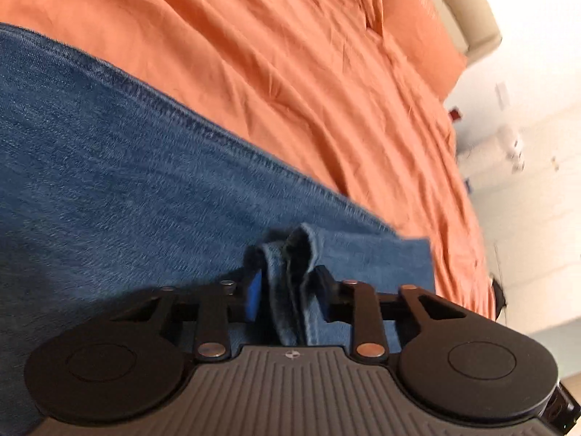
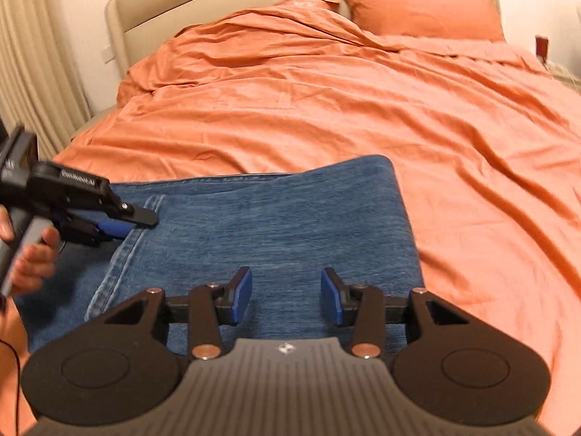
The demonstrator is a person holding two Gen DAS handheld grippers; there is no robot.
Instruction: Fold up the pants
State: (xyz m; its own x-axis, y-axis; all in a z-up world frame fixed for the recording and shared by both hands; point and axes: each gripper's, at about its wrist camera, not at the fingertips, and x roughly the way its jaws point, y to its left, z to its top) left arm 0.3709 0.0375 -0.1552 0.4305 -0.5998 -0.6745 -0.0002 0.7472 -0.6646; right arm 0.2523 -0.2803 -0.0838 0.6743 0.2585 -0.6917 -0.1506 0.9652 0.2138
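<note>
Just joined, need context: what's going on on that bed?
A person is folding blue jeans on a bed with an orange duvet, one handheld tool per hand. The left tool is clamped on a bunched fold of denim at the jeans' edge. The right tool hangs open above the jeans, gripping nothing. The jeans already lie folded over and mostly flat.

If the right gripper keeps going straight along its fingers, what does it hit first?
Most likely the jeans: the right gripper has open, empty jaws angled down over the folded denim, so the fabric comes before the orange bedding. Exact depth is unclear.
</note>
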